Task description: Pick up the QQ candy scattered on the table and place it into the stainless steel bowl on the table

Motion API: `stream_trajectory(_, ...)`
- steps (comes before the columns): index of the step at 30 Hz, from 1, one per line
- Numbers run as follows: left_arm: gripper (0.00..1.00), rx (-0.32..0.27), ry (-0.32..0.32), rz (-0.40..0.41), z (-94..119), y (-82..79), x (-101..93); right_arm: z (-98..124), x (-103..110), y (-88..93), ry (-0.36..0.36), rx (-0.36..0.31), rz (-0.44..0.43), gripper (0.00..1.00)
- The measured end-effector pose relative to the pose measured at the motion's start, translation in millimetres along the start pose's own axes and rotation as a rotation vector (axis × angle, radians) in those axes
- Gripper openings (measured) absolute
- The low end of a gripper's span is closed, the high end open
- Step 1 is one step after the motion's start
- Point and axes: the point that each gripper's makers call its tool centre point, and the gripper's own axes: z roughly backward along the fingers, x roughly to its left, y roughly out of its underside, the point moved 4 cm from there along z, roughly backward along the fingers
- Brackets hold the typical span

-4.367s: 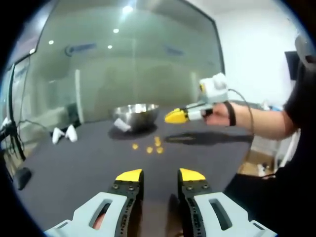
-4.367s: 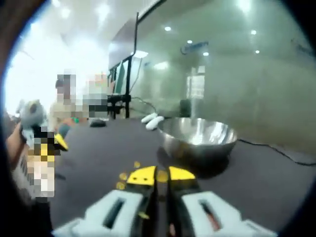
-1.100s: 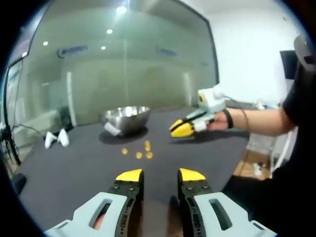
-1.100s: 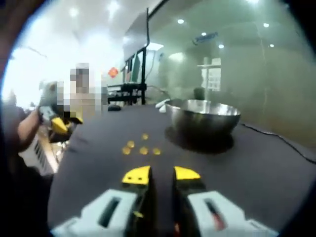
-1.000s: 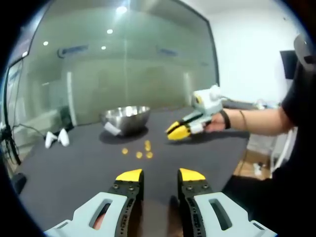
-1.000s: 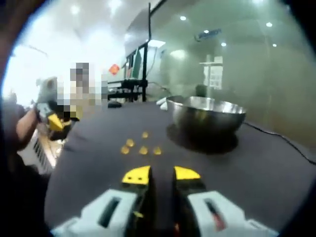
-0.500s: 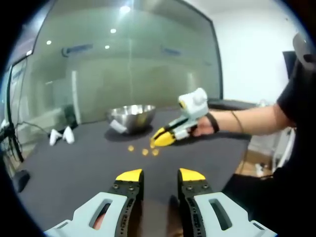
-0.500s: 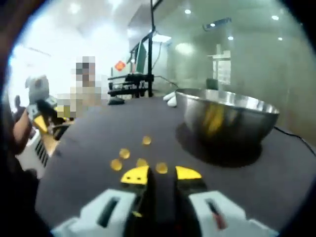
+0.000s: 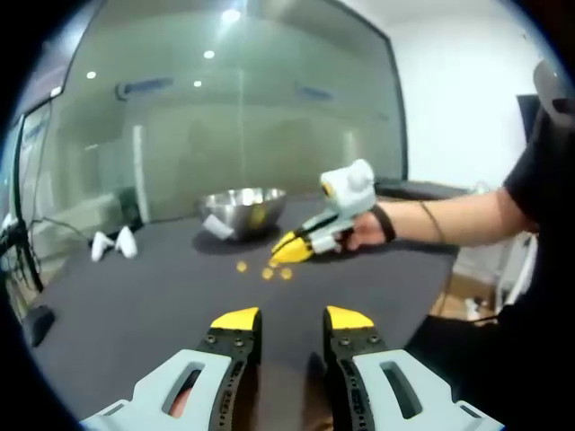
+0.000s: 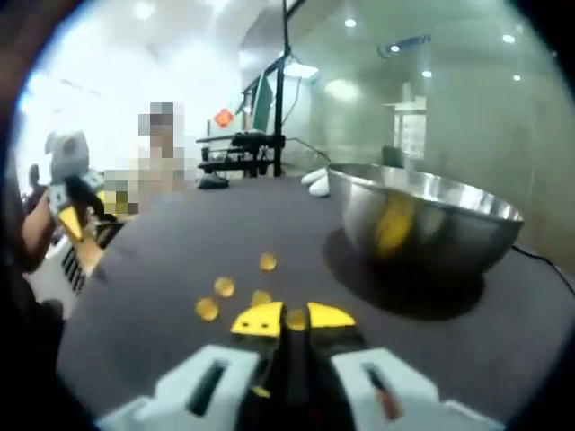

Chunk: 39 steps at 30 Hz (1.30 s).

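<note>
Closing in on a QQ candy (image 10: 296, 318) mid-bench beside the stainless steel bowl (image 10: 422, 218), right gripper (image 10: 294, 320) jaws narrowly apart around it, left gripper (image 9: 292, 321) jaws apart and idle; next, probably squeeze and lift.

Dark table (image 9: 135, 305): steel bowl (image 9: 241, 208), yellow candies (image 10: 223, 286), two white objects (image 9: 114, 243).

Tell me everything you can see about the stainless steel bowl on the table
The stainless steel bowl is round, wide and shiny, with a thin rim and curved sides that mirror a yellow patch. It stands upright on the dark table, casting a dark shadow around its base. In the left gripper view the bowl sits beyond the scattered candies, with a small white thing at its left side. Neither gripper touches it. Its inside is not visible.
</note>
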Motion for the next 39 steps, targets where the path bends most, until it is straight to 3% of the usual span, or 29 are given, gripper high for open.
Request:
stream_trajectory(6,0.29,-0.001,0.000,0.001,0.6,-0.1,-0.1,1.2,0.4,-1.1,0.008,-0.001,0.006,0.09)
stream_trajectory(11,0.29,0.000,0.001,-0.001,0.3,-0.7,-0.6,16.2,5.4,-16.9,0.013,-0.066,-0.012,0.09)
stream_trajectory(15,0.29,0.001,0.006,-0.006,-1.2,-1.5,-1.9,36.0,-0.9,-33.2,0.102,-0.119,-0.066,0.09)
stream_trajectory(18,0.29,-0.001,0.009,-0.005,-2.8,-1.8,-3.2,48.2,-2.5,-45.5,0.122,-0.173,-0.121,0.09)
stream_trajectory(21,0.29,-0.001,0.015,-0.008,-3.8,-1.7,-5.2,62.2,-12.1,-61.1,0.187,-0.222,-0.115,0.09)
stream_trajectory(23,0.29,0.000,0.015,-0.009,-4.2,-1.6,-5.6,72.9,-22.3,-79.2,0.266,-0.282,-0.089,0.09)
stream_trajectory(25,0.29,-0.003,0.014,-0.005,-4.6,-1.9,-4.7,78.1,-28.9,-95.5,0.299,-0.338,-0.075,0.09)
stream_trajectory(28,0.29,-0.004,0.011,-0.004,-5.2,-2.4,-4.8,78.0,-44.0,-105.7,0.367,-0.332,-0.064,0.09)
stream_trajectory(32,0.29,-0.002,0.014,-0.007,-5.3,-2.6,-6.8,67.0,-73.0,-114.1,0.453,-0.289,0.021,0.09)
stream_trajectory(39,0.29,0.005,0.012,-0.006,-3.1,-0.8,-7.9,57.2,-99.9,-124.5,0.492,-0.282,0.001,0.10)
